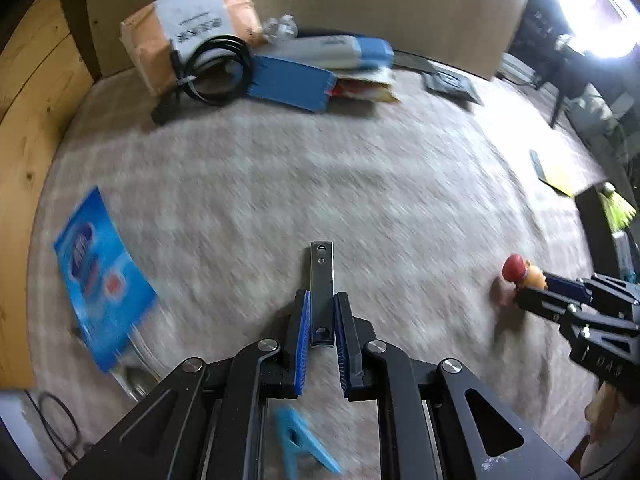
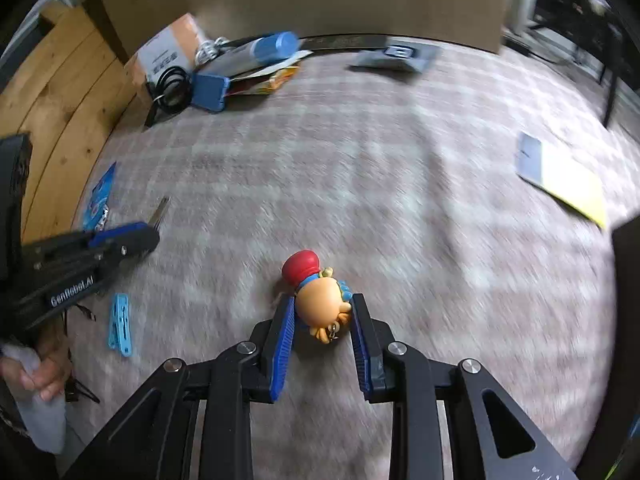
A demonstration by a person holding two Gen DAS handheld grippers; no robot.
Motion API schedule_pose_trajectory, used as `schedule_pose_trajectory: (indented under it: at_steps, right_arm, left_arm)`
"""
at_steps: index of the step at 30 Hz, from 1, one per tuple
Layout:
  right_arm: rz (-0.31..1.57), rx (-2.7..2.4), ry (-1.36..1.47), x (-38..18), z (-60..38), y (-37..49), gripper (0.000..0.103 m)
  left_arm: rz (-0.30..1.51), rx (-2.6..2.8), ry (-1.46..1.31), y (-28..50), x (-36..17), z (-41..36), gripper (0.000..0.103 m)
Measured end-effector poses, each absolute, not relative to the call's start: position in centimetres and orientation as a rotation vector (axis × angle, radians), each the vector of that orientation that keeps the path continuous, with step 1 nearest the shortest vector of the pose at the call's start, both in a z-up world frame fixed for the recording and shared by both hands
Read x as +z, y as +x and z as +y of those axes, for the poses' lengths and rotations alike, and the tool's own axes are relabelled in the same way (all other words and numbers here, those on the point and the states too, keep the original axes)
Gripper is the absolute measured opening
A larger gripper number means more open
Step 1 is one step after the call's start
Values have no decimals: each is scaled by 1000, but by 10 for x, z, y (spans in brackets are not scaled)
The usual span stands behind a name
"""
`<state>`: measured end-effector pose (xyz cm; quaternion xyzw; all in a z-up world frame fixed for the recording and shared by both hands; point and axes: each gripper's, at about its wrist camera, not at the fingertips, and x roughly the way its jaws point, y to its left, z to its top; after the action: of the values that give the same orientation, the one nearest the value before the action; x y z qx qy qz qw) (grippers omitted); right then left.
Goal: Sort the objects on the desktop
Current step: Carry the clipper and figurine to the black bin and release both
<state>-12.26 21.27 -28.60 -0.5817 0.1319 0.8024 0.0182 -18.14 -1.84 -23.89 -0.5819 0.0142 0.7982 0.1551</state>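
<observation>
Looking down on a beige checked cloth point(image 1: 320, 168), my left gripper point(image 1: 322, 295) is shut on a flat metal nail clipper point(image 1: 322, 268) that sticks out past its blue pads. The right wrist view also shows that left gripper point(image 2: 150, 236) at the left edge, the clipper point(image 2: 160, 210) poking out of it. My right gripper point(image 2: 323, 299) is shut on a small toy figure point(image 2: 316, 292) with a red hat and an orange body. From the left wrist view, the right gripper point(image 1: 530, 290) comes in from the right with the toy point(image 1: 520, 270).
A blue packet point(image 1: 100, 276) and a light blue clothes peg point(image 2: 120, 320) lie at the left. At the back sits a pile: orange box point(image 1: 188, 28), coiled black cable point(image 1: 216, 68), blue case point(image 1: 292, 82). A yellow card point(image 2: 568, 184) lies right. Wooden board point(image 1: 36, 120) bounds the left.
</observation>
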Motion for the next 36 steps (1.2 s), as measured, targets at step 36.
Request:
schedule_pose_trajectory:
  at_steps: [36]
  right_arm:
    - [672, 2235, -1268, -194, 539, 168, 25]
  left_arm:
    - [247, 1886, -1283, 39, -143, 385, 13]
